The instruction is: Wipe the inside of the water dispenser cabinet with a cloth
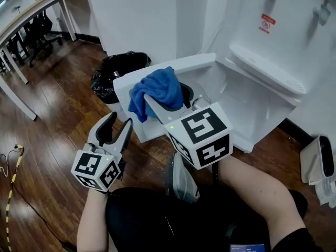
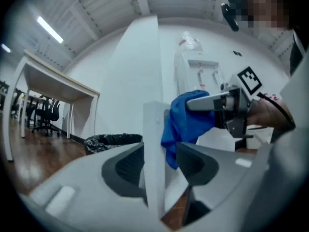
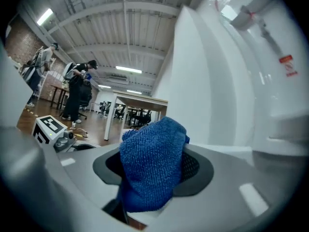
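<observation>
We find the blue cloth [image 1: 157, 88] clamped in the right gripper [image 1: 167, 100]. Both jaws close on its bunched middle, and its folds spill over and past the tips. Cloth and gripper sit over the open cabinet door [image 1: 194, 63]; we cannot tell whether the cloth touches the panel. It is not inside the cabinet [image 1: 252, 106], which opens just beyond and to the right of that gripper.

The left gripper [image 1: 120, 121] sits lower and to the left of the right one, apart from the cloth. Its jaws stand slightly apart with the door's free edge between them. A gap shows at the right pad, so they do not pinch it. The door panel lies between this gripper and the cloth.

Beyond the left gripper, behind the door, stands a bin [image 1: 113, 70] lined with a black bag. The water dispenser [image 1: 273, 41] rises beyond the right gripper. A wooden floor [image 1: 52, 114] lies under both.
</observation>
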